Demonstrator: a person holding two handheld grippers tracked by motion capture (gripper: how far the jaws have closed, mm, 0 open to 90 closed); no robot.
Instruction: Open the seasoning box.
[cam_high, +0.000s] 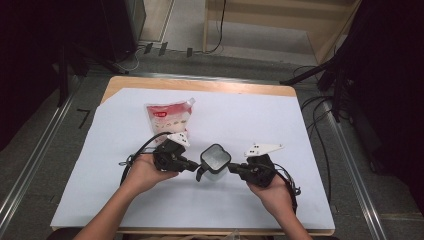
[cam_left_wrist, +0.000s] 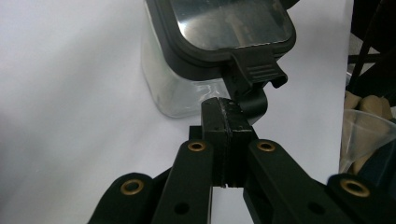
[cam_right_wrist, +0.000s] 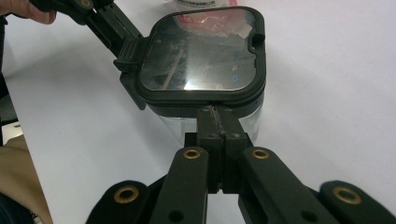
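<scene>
A clear square container (cam_high: 215, 159) with a black lid (cam_right_wrist: 205, 51) stands mid-table on the white sheet (cam_high: 280, 125). My left gripper (cam_high: 196, 165) comes at it from the left, jaws shut pad to pad with nothing between them. In the left gripper view its tips (cam_left_wrist: 229, 112) sit right under the lid's black latch (cam_left_wrist: 257, 70), which hangs over the glass wall (cam_left_wrist: 173, 79). My right gripper (cam_high: 231, 169) points in from the right, also shut and empty. Its tips (cam_right_wrist: 218, 112) rest against the lid's near edge, and the left gripper (cam_right_wrist: 109, 21) shows beyond the latch (cam_right_wrist: 128, 53).
A white pouch with a red label (cam_high: 169, 116) lies behind the container toward the back left. A clear plastic funnel (cam_left_wrist: 369, 126) sits at the near table edge by the person. Cables trail from both grippers, and the sheet's right half is bare.
</scene>
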